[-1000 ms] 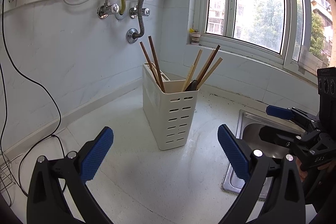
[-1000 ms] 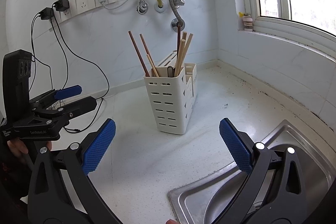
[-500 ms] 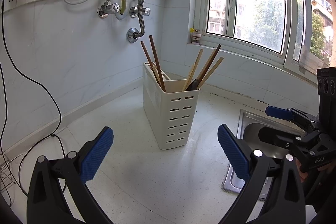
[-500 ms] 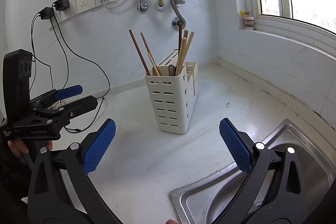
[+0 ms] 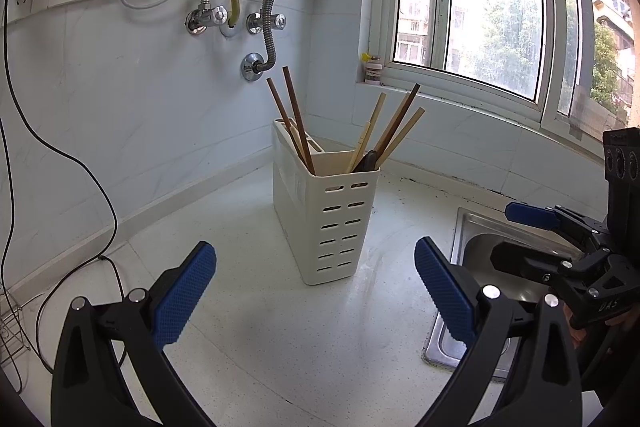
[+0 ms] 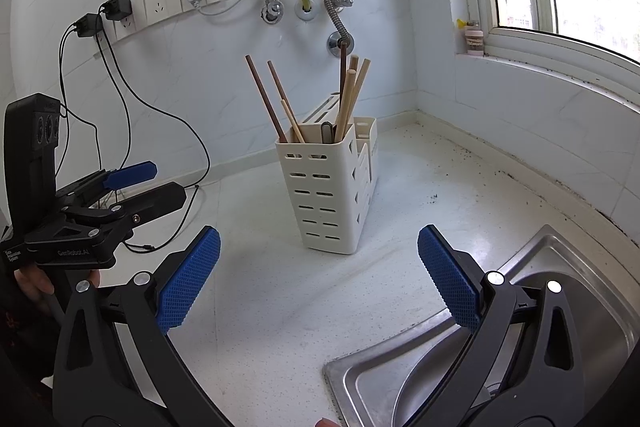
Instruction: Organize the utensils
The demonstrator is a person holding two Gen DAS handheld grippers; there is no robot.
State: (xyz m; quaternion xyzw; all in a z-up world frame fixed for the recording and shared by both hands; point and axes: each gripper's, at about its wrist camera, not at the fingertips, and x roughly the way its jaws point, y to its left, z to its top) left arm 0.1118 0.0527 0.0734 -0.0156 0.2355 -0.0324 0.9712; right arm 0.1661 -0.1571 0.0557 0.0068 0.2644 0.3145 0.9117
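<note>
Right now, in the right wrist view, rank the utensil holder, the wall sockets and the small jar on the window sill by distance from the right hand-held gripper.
1. Utensil holder, straight ahead of the right hand-held gripper on the counter.
2. Small jar, far right on the sill.
3. Wall sockets, upper left; too close to call against the jar.

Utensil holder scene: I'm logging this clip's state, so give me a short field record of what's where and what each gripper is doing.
surface: white countertop
holder: cream slotted utensil holder, upright on the countertop
contents: wooden chopsticks leaning out, plus a dark handle
sink: steel sink, right of the holder
left gripper: open, empty, short of the holder
right gripper: open, empty, short of the holder
</note>
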